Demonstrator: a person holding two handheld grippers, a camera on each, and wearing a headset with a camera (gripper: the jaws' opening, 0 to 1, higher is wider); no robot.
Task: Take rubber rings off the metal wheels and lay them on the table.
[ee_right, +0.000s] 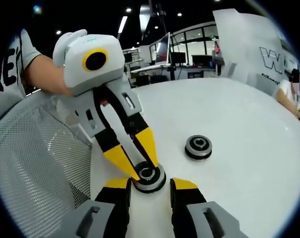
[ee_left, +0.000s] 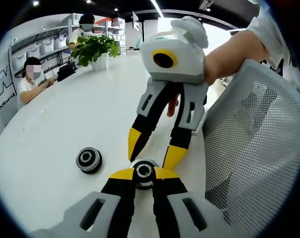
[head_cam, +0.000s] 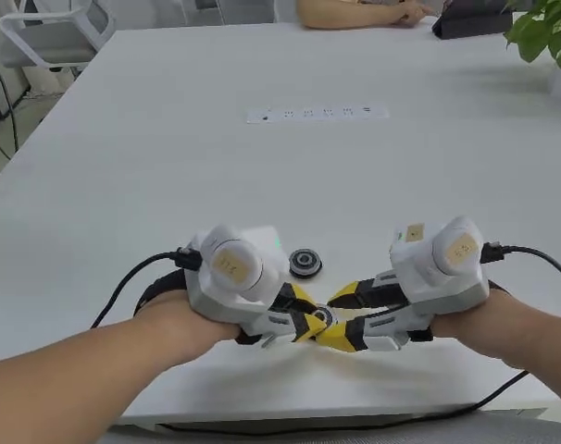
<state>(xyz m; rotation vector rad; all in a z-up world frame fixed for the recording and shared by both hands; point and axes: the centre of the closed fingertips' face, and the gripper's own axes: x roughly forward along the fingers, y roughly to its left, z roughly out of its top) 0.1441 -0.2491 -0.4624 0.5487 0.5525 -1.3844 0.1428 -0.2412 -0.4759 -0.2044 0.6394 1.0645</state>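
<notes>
Rubber rings [ee_right: 158,184]: starting on the first, none lying loose yet.
Pinching one metal wheel [ee_right: 148,174] in closed left tongs [ee_left: 143,171]; holding right tongs [ee_left: 150,159] open, jaw tips either side of that wheel. Leaving second wheel [head_cam: 305,262], seemingly ring-clad, on worktop [head_cam: 262,166] near the pinched wheel; judging both rings as needing removal.

Just nearer than the loose wheel [head_cam: 305,262], the second wheel [head_cam: 323,317] is mostly hidden behind the left claw [head_cam: 308,320] and right claw [head_cam: 329,316]; far beyond it, the socket strip [head_cam: 317,114] has markings too small to read.
</notes>
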